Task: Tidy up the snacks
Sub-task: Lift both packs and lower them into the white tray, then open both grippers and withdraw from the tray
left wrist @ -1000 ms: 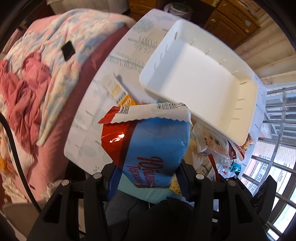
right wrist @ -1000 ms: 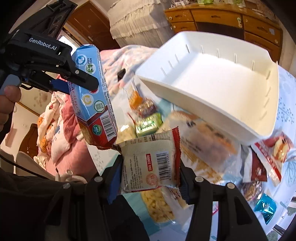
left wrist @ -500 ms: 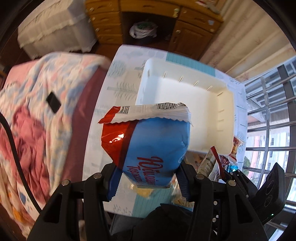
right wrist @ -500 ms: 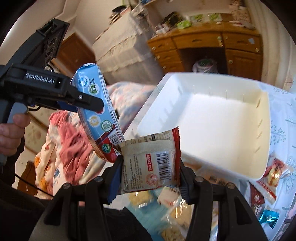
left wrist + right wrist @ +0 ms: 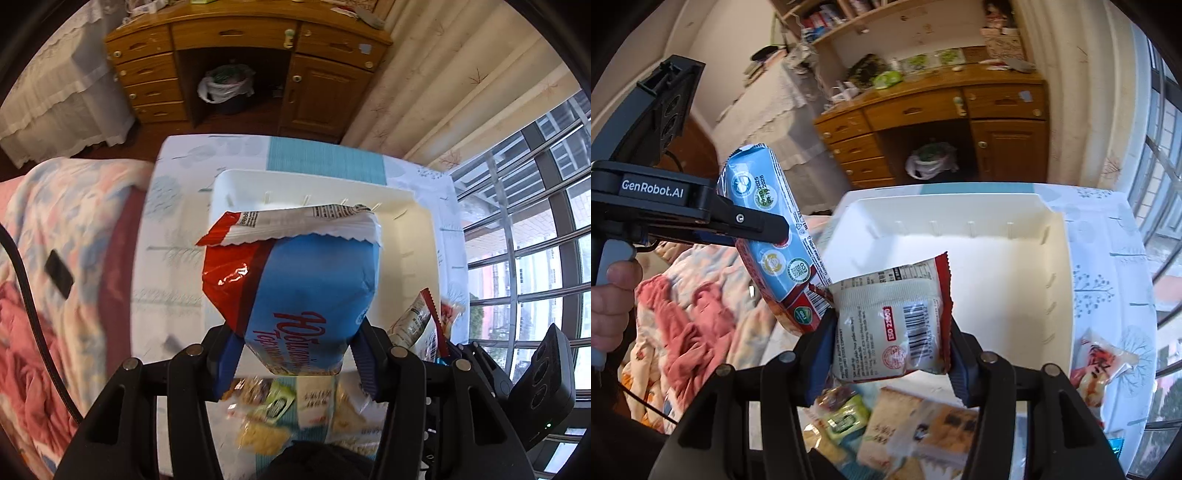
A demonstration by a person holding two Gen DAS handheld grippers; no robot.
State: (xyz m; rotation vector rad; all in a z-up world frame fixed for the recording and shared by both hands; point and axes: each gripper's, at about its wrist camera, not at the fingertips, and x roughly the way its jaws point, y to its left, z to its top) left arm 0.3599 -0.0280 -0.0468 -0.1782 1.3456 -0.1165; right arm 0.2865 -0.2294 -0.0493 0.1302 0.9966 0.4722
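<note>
Both tongs clamped on snack packets over the white tray.

The left gripper (image 5: 295,363) pinches a blue-and-red packet (image 5: 295,291) at frame centre; the right gripper (image 5: 890,356) grips a white-and-red packet (image 5: 892,325) at lower centre. Behind both sits the white tray (image 5: 1060,280) on a patterned tablecloth (image 5: 177,229), with loose snacks (image 5: 886,424) along the bottom edge.
</note>
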